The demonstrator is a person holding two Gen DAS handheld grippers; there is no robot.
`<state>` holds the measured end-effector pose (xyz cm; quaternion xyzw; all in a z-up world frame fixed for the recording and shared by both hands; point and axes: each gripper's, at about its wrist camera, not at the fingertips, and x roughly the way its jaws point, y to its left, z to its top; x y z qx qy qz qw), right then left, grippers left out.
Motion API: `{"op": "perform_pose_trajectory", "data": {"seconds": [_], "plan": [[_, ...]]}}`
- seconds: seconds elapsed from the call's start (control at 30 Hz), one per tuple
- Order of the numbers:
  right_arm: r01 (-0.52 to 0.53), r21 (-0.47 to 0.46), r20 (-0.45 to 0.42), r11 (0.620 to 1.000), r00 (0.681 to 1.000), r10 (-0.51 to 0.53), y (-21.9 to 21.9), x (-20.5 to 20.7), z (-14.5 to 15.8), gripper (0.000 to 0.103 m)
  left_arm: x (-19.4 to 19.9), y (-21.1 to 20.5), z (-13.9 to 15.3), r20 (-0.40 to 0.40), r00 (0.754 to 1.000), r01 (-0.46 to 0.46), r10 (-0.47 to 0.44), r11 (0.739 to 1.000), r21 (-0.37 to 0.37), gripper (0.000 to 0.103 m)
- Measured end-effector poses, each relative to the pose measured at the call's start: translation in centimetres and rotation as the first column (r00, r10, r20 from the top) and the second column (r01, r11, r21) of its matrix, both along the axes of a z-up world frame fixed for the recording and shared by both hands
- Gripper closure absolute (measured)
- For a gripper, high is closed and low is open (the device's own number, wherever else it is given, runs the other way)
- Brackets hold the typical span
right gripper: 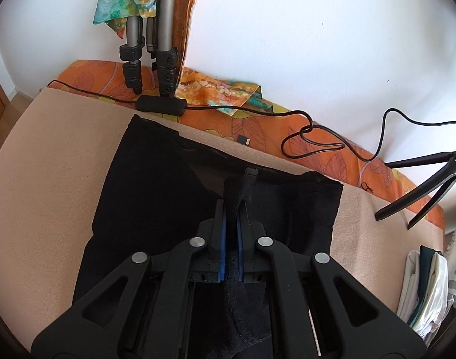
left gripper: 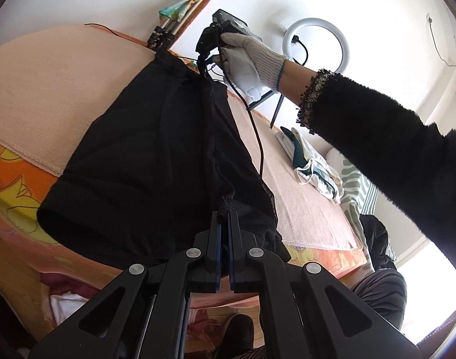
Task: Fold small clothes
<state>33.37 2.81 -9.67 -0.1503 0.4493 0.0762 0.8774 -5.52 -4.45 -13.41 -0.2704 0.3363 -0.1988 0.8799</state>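
Note:
A black garment (left gripper: 156, 155) lies over a peach towel (left gripper: 48, 89) on the bed. My left gripper (left gripper: 224, 212) is shut on a bunched edge of the garment near its front end. My right gripper (right gripper: 231, 206) is shut on a fold of the same garment (right gripper: 174, 185) near its far edge. In the left wrist view the right gripper (left gripper: 208, 56) shows far off, held by a gloved hand (left gripper: 248, 59), at the garment's far end.
A folded white and green cloth pile (left gripper: 311, 161) lies on the towel to the right, also in the right wrist view (right gripper: 422, 287). A black cable (right gripper: 317, 137), tripod legs (right gripper: 150, 56) and a ring light stand (right gripper: 422, 191) are near the wall.

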Motion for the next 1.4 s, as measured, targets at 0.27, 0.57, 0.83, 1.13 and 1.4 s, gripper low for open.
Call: {"op": "perform_pose_trajectory", "data": {"seconds": [0.27,0.57,0.83,1.13,1.4], "plan": [[-0.047,0.149,0.065,0.988,0.997,0.037,-4.6,-5.0,5.2,0.038,-0.9,0.6,1.1,-0.022,0.999,0.030,-0.028,0.997,0.070,0.080],[-0.073,0.323,0.056,0.944,0.997,0.058,-16.5,-19.4,6.5,0.038,-1.1,5.1,3.8,-0.039,0.994,0.103,-0.098,0.979,0.176,0.064],[-0.068,0.392,-0.041,0.917,0.995,0.091,-21.5,-31.8,0.4,0.038,1.7,8.3,1.7,-0.209,0.972,0.148,-0.108,0.972,0.184,0.060],[-0.097,0.398,-0.160,0.912,0.972,0.173,-20.2,-38.5,-7.5,0.042,2.4,8.5,-0.8,-0.312,0.942,0.158,-0.122,0.983,0.091,0.060],[-0.200,0.306,-0.148,0.931,0.956,0.255,-17.1,-41.1,-9.3,0.082,2.2,8.3,-0.6,-0.271,0.952,0.171,-0.144,0.982,0.077,0.096]]}}
